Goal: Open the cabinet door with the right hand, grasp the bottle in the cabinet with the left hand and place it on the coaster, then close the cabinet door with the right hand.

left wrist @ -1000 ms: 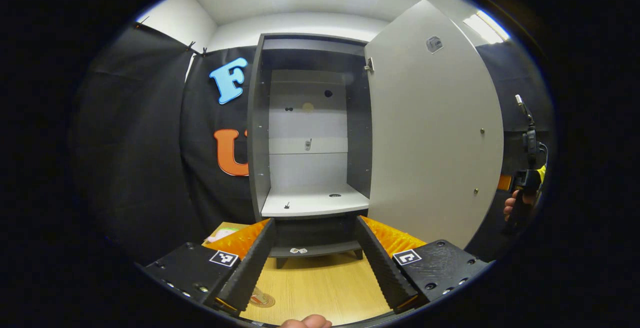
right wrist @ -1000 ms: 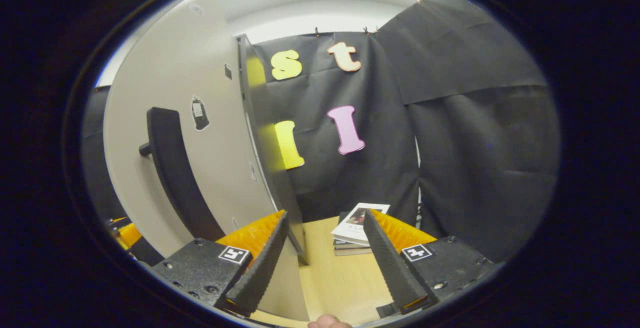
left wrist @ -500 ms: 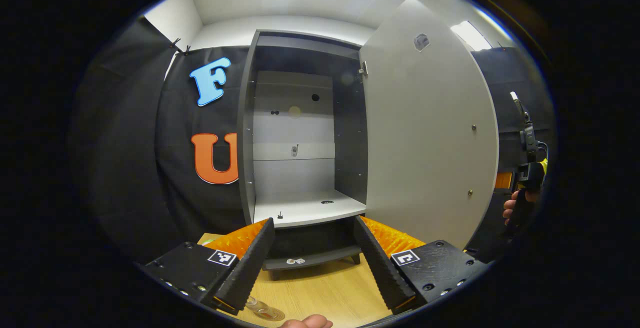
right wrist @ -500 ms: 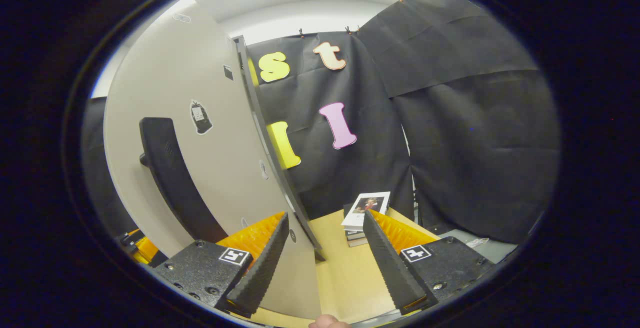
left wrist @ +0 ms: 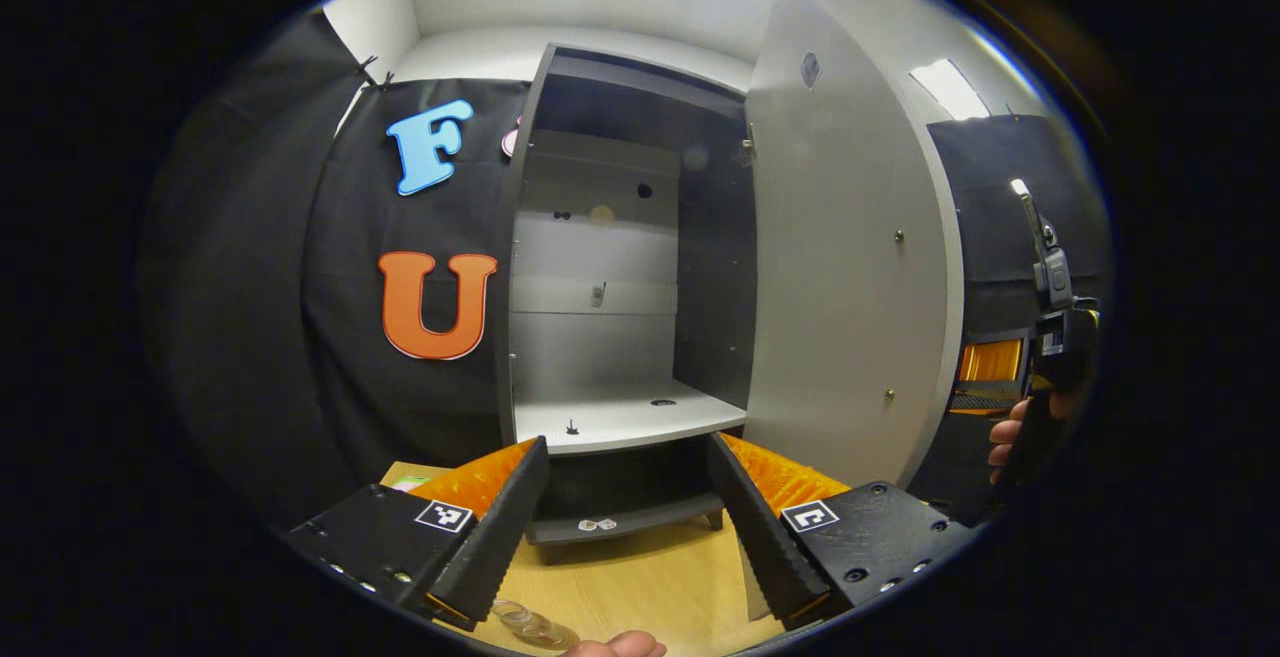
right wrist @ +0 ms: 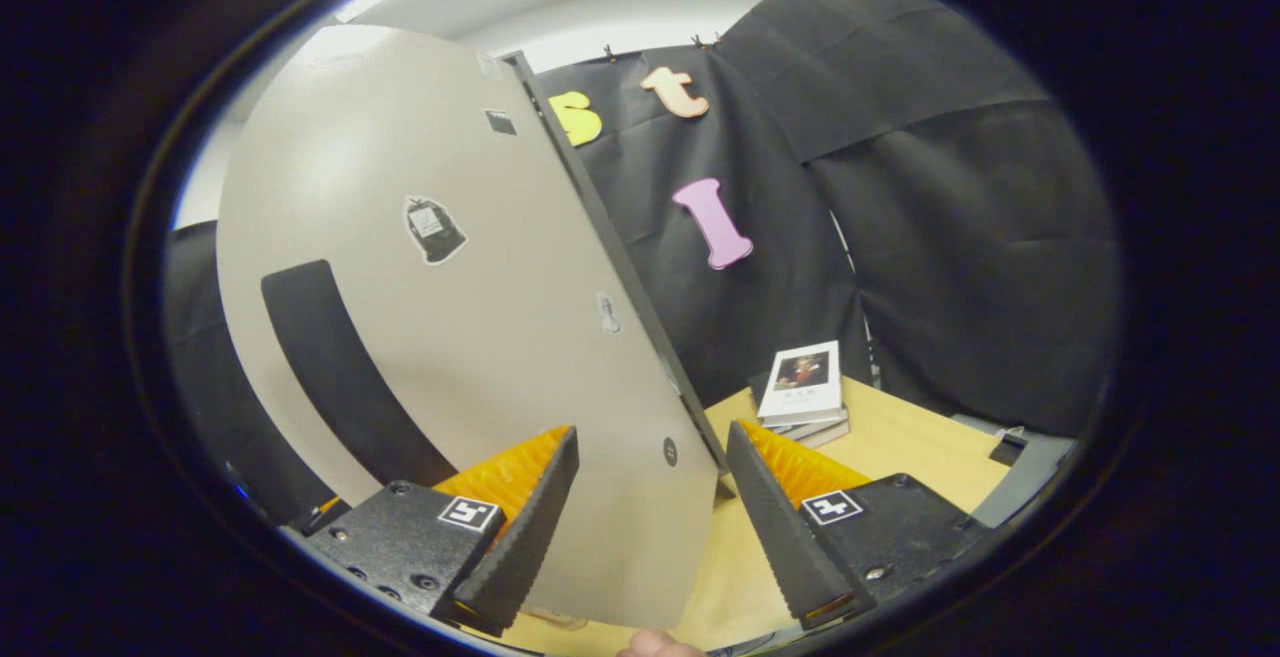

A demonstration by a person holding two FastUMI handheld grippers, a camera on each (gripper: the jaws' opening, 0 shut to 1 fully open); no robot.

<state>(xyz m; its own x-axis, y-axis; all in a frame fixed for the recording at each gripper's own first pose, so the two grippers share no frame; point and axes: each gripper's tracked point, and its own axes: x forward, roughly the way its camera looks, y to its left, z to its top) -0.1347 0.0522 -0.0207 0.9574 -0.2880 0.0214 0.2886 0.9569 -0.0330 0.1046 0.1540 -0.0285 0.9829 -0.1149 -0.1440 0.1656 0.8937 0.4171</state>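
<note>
Ahead of the left hand-held gripper (left wrist: 630,527): the cabinet (left wrist: 620,267) stands with its inside bare and pale.
Bottle: a clear rounded thing, likely its top (left wrist: 530,625), shows at the bottom edge just beside the left finger, on the counter (left wrist: 650,582); too little shows to be sure.
Coaster: cannot tell from either view.
Cabinet shelf: the shelf (left wrist: 625,417) lies just beyond the fingertips, with two small dark specks on it.
Cabinet door: the door (left wrist: 850,267) hangs swung out to the right of the opening; in the right gripper view its pale outer face (right wrist: 480,337) carries a long dark handle (right wrist: 340,377) and a small sticker.
Left hand-held gripper: fingers apart, nothing between them, over the counter in front of the cabinet.
Right hand-held gripper (right wrist: 650,522): fingers apart, the door's lower free edge showing between them; contact cannot be told. From the left gripper view it appears far right, past the door, a hand (left wrist: 1005,437) around it.
Beyond the right fingers: a small stack of books (right wrist: 805,397) on the counter, well apart from the door.
</note>
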